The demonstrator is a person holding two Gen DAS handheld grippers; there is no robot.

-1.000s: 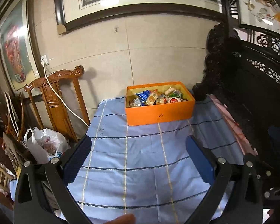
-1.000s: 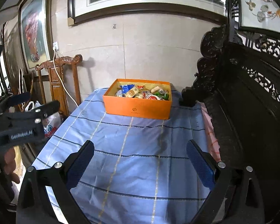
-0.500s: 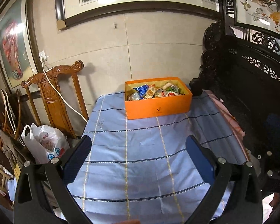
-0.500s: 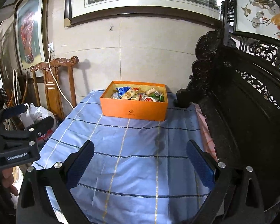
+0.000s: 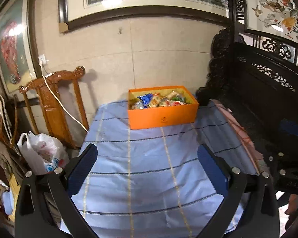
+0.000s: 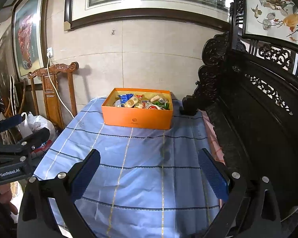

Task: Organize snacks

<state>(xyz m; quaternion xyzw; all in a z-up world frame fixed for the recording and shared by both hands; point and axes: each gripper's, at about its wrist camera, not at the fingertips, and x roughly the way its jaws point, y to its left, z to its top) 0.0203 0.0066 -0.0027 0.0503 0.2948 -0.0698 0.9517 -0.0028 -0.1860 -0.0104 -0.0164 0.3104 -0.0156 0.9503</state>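
An orange box (image 5: 163, 115) full of wrapped snacks (image 5: 157, 100) stands at the far end of a table covered with a blue striped cloth (image 5: 145, 158). It also shows in the right wrist view (image 6: 138, 117) with its snacks (image 6: 141, 103). My left gripper (image 5: 147, 166) is open and empty, held well back from the box above the cloth. My right gripper (image 6: 149, 170) is open and empty too, also far from the box. The left gripper shows at the left edge of the right wrist view (image 6: 19, 138).
A carved wooden chair (image 5: 53, 103) and a white plastic bag (image 5: 41, 152) stand left of the table. A dark carved bench (image 6: 258, 119) runs along the right side. The wall with framed pictures is close behind the box.
Both grippers have pulled back and risen from the table, so the box looks smaller and farther. Both stayed open and empty.
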